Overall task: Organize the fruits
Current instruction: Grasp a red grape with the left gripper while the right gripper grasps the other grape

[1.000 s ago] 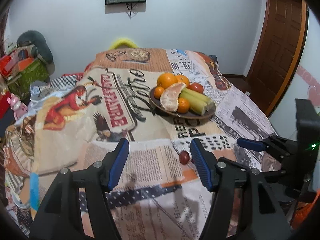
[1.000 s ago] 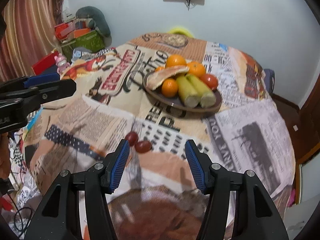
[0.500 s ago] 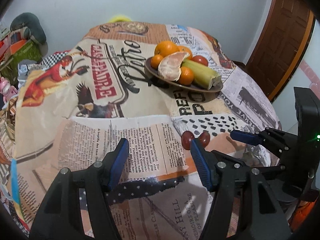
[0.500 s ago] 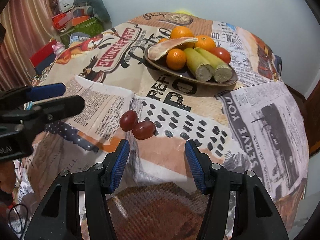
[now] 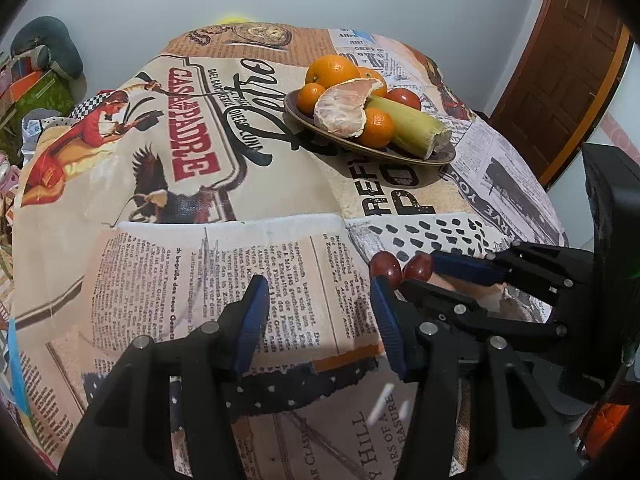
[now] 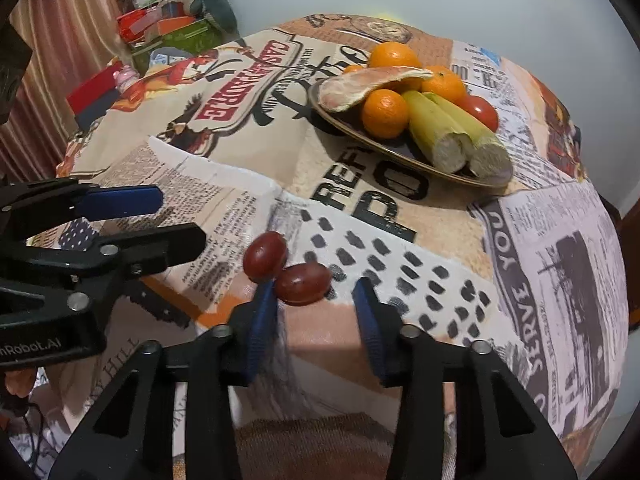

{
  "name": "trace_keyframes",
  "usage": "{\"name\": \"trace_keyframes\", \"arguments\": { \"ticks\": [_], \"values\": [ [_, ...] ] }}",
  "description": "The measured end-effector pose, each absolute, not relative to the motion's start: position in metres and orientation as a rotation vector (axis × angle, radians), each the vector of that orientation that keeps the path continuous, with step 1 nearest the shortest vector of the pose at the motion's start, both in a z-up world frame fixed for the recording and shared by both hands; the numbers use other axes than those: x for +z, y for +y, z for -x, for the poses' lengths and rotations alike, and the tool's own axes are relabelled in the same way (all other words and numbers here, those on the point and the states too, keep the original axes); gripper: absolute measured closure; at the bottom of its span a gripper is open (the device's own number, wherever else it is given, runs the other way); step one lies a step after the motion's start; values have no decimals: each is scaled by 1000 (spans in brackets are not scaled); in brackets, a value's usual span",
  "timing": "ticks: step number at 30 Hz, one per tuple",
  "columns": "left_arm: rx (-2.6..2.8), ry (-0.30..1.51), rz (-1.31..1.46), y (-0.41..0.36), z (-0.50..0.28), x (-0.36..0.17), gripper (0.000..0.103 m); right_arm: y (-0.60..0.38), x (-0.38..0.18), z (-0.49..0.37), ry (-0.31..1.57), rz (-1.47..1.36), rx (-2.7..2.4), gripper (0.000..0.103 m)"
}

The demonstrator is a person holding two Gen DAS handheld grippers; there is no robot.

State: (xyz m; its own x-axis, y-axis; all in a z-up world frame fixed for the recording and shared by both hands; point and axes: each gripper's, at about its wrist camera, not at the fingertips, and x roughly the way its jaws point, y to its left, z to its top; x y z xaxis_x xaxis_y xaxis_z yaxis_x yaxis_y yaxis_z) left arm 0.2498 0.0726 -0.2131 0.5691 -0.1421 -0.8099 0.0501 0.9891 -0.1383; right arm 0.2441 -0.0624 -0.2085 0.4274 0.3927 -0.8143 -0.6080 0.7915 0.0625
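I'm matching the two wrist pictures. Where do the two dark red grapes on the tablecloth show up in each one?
Left wrist view: the two grapes lie right of centre, just past the tip of this hand-held gripper's right finger.
Right wrist view: the grapes lie left of centre, by the tip of its left finger.
Shared landmark: the fruit plate, farther back on the table.

I read two wrist fisheyes, both pitched steeply down, close over the near edge of the cloth (image 5: 280, 184). Landmark: the plate (image 5: 440, 158). The left view looks from near-left of the plate, the right view from nearer it and straight on (image 6: 340, 126). Both share the plate, the two grapes (image 6: 286, 268) before it, and each other's gripper.
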Motion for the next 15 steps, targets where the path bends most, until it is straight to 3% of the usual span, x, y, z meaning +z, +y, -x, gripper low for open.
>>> {"name": "trace_keyframes", "arguments": {
  "ticks": [15],
  "values": [
    [-150,975,73,46,-262,-215,50,-97,-188,-247,902,201,582,78]
  ]
}}
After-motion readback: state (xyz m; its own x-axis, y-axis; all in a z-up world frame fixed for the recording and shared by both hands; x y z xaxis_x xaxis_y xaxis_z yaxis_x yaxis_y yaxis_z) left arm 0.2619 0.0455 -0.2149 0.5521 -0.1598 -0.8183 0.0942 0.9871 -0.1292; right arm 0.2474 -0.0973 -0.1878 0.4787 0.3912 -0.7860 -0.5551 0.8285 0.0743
